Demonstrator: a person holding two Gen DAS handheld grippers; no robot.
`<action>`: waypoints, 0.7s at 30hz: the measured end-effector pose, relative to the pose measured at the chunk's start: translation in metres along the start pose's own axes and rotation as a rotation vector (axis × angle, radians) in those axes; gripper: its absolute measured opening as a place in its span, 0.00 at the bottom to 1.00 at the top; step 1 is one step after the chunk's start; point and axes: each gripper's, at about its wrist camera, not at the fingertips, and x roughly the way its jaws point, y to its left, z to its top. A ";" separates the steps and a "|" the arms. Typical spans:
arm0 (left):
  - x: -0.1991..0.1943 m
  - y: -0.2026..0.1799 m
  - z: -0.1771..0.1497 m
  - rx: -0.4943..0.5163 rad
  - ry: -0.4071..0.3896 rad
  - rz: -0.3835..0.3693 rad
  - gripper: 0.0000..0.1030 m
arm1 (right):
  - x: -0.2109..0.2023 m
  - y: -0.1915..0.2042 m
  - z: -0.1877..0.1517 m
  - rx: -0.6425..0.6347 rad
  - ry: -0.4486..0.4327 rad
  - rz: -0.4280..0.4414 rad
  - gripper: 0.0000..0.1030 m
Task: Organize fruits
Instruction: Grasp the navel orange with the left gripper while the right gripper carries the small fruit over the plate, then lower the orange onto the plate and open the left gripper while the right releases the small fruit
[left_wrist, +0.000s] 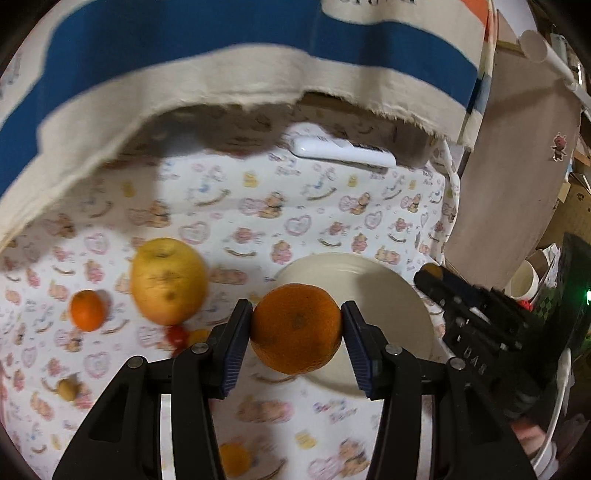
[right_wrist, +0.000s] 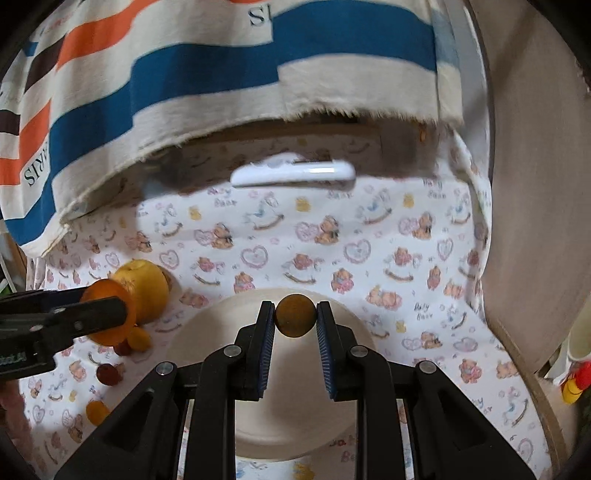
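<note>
My left gripper (left_wrist: 297, 326) is shut on a large orange (left_wrist: 295, 328) and holds it above the left edge of a cream plate (left_wrist: 399, 291). My right gripper (right_wrist: 295, 314) is shut on a small brownish round fruit (right_wrist: 295, 315) above the same plate (right_wrist: 207, 328). A big yellow fruit (left_wrist: 168, 280) and a small orange (left_wrist: 86, 310) lie on the cloth to the left. The left gripper with its orange also shows in the right wrist view (right_wrist: 107, 310). The right gripper shows at the right of the left wrist view (left_wrist: 430, 275).
A teddy-bear patterned cloth (left_wrist: 258, 221) covers the table. A white remote (left_wrist: 343, 151) lies at the back under a hanging striped towel (left_wrist: 221, 44). Small red and yellow fruits (left_wrist: 184, 336) lie near the yellow fruit. A curved wooden board (right_wrist: 535, 221) rises at the right.
</note>
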 end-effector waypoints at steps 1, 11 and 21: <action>0.006 -0.003 0.001 -0.002 0.008 -0.003 0.47 | 0.001 -0.003 -0.002 0.001 -0.005 -0.001 0.23; 0.048 -0.022 -0.011 0.018 0.095 -0.016 0.47 | 0.020 -0.021 -0.010 0.045 0.087 -0.039 0.23; 0.066 -0.031 -0.025 0.047 0.145 -0.010 0.47 | 0.039 -0.022 -0.022 0.034 0.223 -0.045 0.23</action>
